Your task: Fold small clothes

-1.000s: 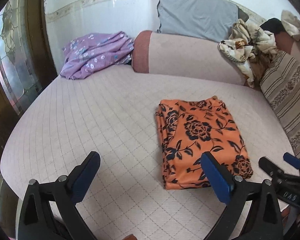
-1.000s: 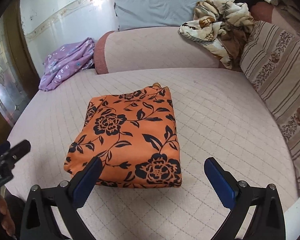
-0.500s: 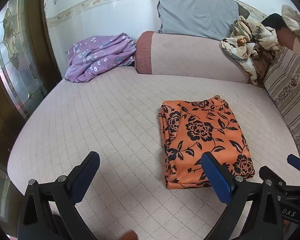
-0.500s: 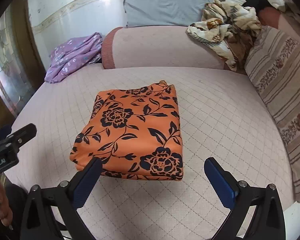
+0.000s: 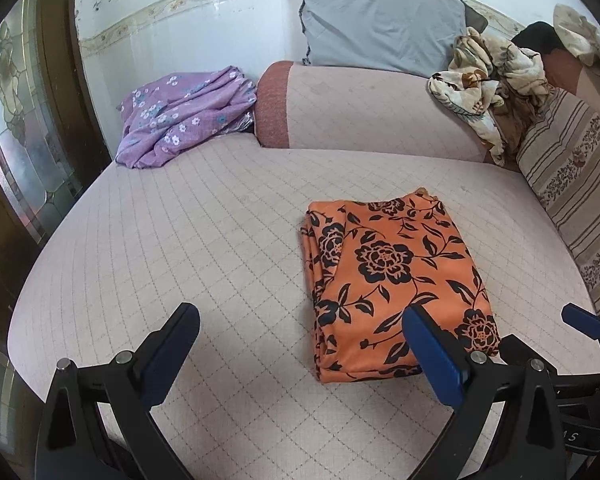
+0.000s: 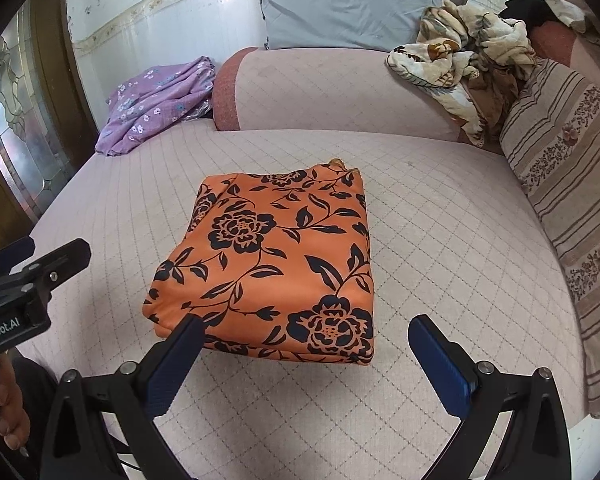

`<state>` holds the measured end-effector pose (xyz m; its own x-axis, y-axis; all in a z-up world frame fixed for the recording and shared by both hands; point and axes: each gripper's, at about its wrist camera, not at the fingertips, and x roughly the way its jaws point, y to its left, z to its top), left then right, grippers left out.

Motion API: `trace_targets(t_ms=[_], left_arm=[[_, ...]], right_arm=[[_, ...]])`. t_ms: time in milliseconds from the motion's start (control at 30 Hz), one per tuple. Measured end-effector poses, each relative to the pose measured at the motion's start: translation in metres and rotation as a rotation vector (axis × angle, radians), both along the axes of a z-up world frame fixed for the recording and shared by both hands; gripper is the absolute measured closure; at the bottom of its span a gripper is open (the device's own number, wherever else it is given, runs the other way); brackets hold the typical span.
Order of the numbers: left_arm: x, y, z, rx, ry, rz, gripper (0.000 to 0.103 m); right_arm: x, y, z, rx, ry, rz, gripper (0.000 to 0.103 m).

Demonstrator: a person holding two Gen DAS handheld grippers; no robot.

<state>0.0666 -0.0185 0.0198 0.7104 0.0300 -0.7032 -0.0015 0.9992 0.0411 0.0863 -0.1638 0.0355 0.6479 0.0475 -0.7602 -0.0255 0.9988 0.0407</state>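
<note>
An orange cloth with black flowers (image 5: 392, 280) lies folded into a flat rectangle on the pink quilted bed (image 5: 204, 248). It also shows in the right wrist view (image 6: 276, 264). My left gripper (image 5: 300, 354) is open and empty, above the bed's near edge, to the left of the cloth's near end. My right gripper (image 6: 306, 364) is open and empty, just short of the cloth's near edge. The right gripper shows at the right of the left wrist view (image 5: 580, 344). The left gripper shows at the left of the right wrist view (image 6: 32, 272).
A crumpled purple flowered cloth (image 5: 184, 116) lies at the far left corner. A pink bolster (image 5: 372, 116) and a grey pillow (image 5: 380, 28) stand at the back. A beige flowered blanket (image 5: 488, 92) and a striped cushion (image 5: 576, 200) fill the right side. A wooden glass door (image 5: 16, 128) stands left.
Both grippers have drawn back from the folded orange cloth and risen a little. Both stay open and empty. The cloth has not moved.
</note>
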Motion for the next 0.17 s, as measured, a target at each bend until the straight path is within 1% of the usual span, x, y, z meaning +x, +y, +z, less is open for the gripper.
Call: trace_targets(t_ms=[167], left_arm=[[0.0035,-0.0052,-0.0002,0.005,-0.003,-0.021,0.002]], right_arm=[[0.0040,-0.0005,-0.0017,0.000,0.005,0.000,0.000]])
